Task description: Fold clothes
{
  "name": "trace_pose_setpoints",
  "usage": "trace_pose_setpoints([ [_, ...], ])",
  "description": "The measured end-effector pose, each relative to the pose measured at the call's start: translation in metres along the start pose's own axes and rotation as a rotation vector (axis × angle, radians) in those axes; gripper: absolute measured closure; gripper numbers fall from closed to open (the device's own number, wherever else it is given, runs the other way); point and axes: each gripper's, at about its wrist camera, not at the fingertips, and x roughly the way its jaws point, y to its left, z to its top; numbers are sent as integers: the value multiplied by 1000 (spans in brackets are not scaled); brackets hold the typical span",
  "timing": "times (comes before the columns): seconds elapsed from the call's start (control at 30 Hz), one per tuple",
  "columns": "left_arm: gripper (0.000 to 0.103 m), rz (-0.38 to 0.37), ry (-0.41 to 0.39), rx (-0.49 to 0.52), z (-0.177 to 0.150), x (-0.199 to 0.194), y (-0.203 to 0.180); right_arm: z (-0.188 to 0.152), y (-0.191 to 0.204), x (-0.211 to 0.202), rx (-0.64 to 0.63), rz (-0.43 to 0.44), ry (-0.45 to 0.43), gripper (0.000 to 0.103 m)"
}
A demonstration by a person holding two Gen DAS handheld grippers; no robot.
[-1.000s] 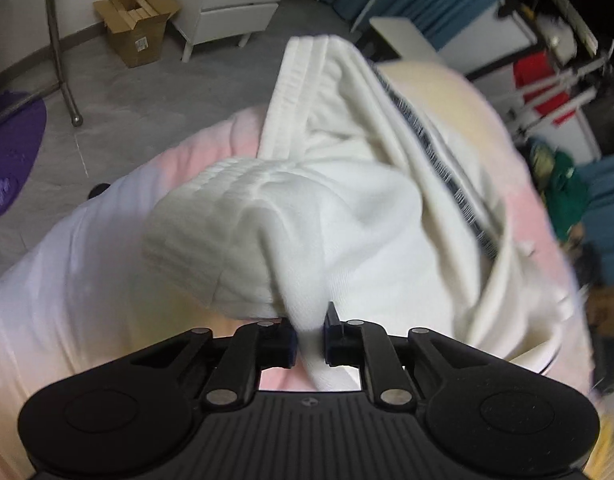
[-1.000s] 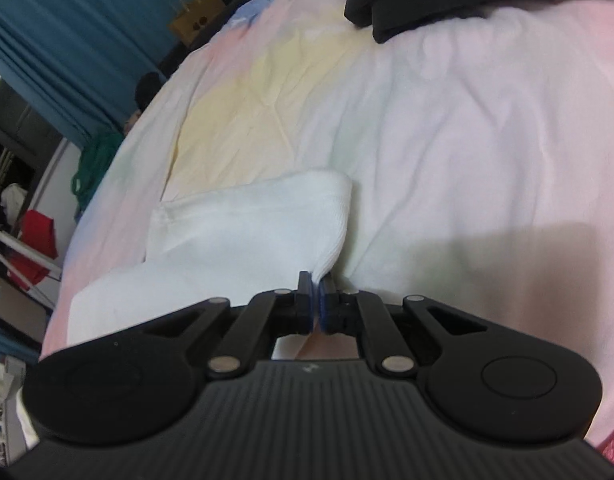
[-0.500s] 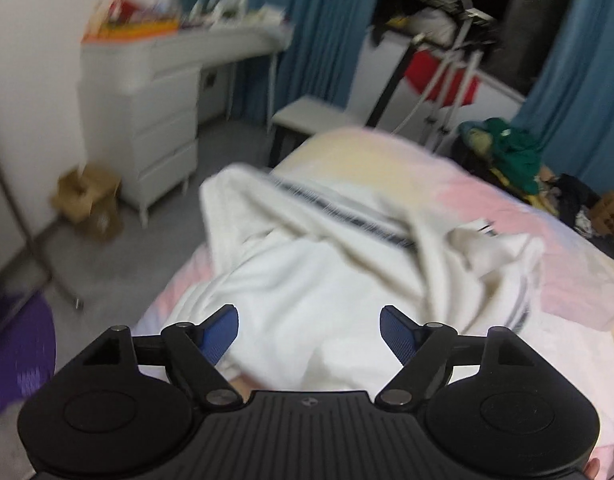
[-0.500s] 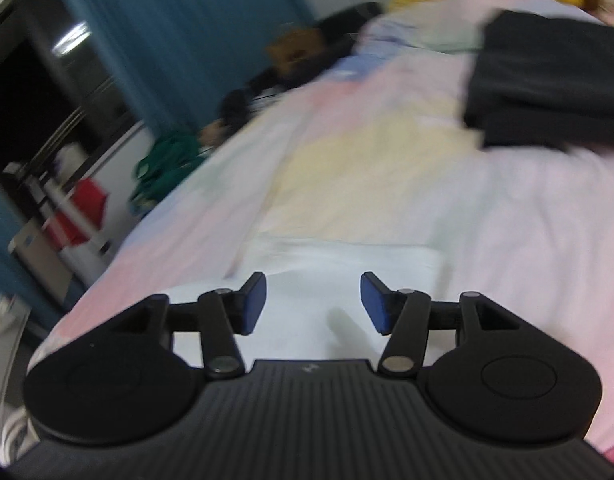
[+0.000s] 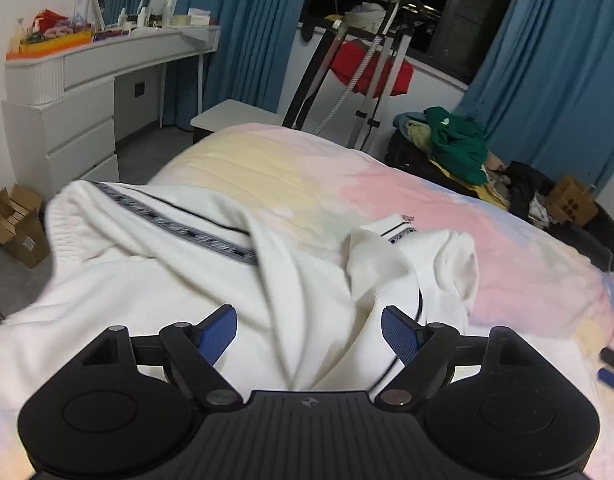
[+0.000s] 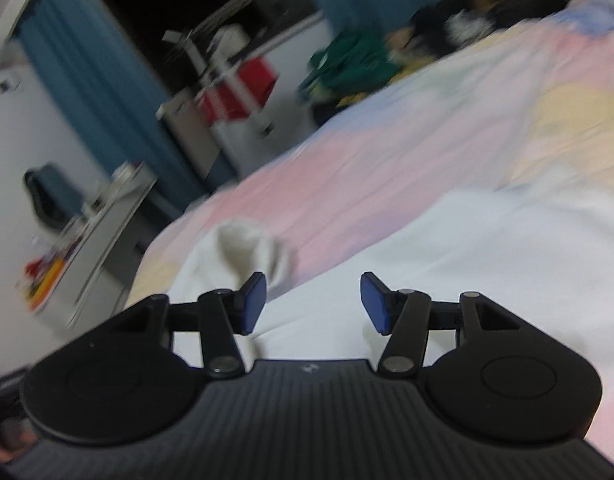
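White garment (image 5: pixel 155 280): spread in loose folds over the near end of the bed, directly beyond both claws; nothing of it is held.
Left claw (image 5: pixel 309 334): seen spread wide, blue pads well apart; its jaws have just been opening, and the cloth is seen beyond the gap, not pinched.
Right claw (image 6: pixel 313 304): also seen spread, jaws having just been opening; nothing is pressed between the pads, white cloth lies beyond them. The right wrist view is blurred.
Dark patterned band (image 5: pixel 195 234): seen running slantwise across the garment's upper layer, from the ribbed edge at the left toward the middle.
Cuff end (image 5: pixel 399 232): a banded end is seen lying on the garment's right part, beside a rounded fold (image 5: pixel 459 260).
Bed (image 5: pixel 307 176): covered in a pastel sheet of pink, yellow and pale blue; the garment is carried on its near part.
Cardboard box (image 5: pixel 17 224): set on the floor left of the bed.
White dresser (image 5: pixel 87 92): stood against the left wall, bottles and bright items on top.
Green clothes pile (image 5: pixel 455 144): heaped beyond the bed's right side.
Drying rack (image 5: pixel 367 64): stood past the bed foot, a red item hung on it.
Blue curtains (image 5: pixel 247 36): hung at the far wall beside a dark window.
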Motion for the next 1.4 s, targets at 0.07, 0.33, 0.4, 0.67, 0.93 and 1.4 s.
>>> trace_pose_setpoints([
  [0.07, 22, 7, 4, -17, 0, 26, -1, -2, 8, 25, 7, 20, 44, 47],
  [0.33, 22, -46, 29, -64, -9, 96, 22, 0, 20, 135, 22, 55, 135, 47],
  [0.4, 22, -84, 39, -84, -10, 106, 28, 0, 28, 165, -12, 67, 143, 47],
  [0.67, 22, -176, 21, -95, -12, 133, 39, -2, 30, 235, -35, 15, 140, 90],
  [0.93, 22, -317, -15, -160, -13, 129, 43, 52, 28, 166, -41, -73, -146, 93],
  [1.4, 21, -511, 26, -180, -34, 119, 20, 79, -104, 72, -21, -711, -424, 93],
])
